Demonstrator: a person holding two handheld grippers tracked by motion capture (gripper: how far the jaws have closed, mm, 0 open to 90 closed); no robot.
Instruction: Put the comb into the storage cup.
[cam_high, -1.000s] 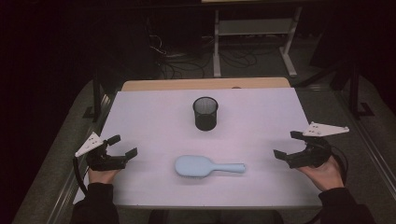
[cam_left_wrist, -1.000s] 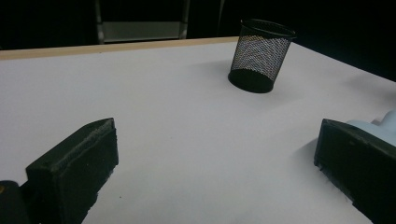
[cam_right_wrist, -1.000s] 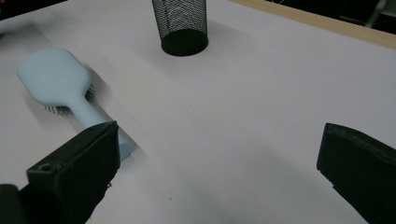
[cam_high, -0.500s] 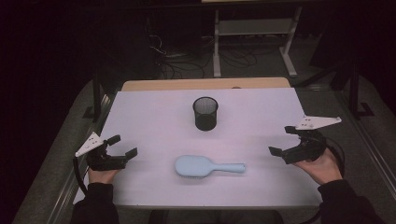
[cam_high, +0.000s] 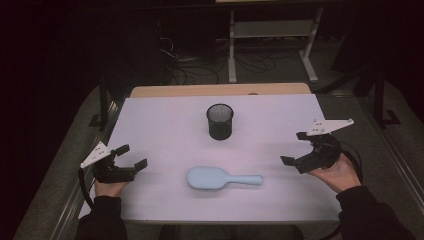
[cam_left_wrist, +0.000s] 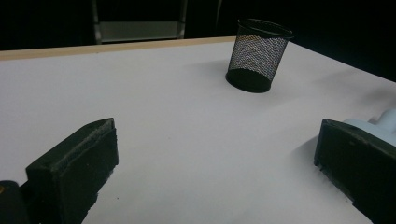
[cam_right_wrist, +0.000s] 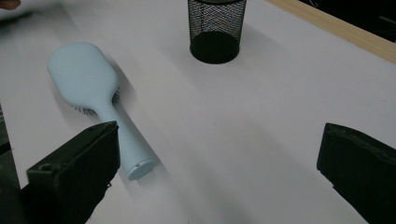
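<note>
The left gripper rests low at the near left part of the bench, held in the person's left hand, its fingers spread wide with nothing between them; in the left gripper view the gap between them frames bare white bench, with the black mesh cup standing upright well beyond the fingers and toward the far one, and a pale blue edge of the hairbrush peeping just behind that same finger; the right gripper is held off the near right part of the bench in the right hand, its fingers likewise parted wide and gripping nothing; the hairbrush lies flat on the bench between the two grippers, apart from both, its oval head toward the left gripper and its handle pointing toward the right one; in the right gripper view the end of the handle lies just beside one finger, near but with no contact that can be made out, and bristles show dark under the rim of the head, so the brush lies bristles down; the mesh cup stands farther off than the brush from both pairs of fingers, roughly midway across the bench; no brand, label or writing can be read on the brush, the cup or the grippers.
</note>
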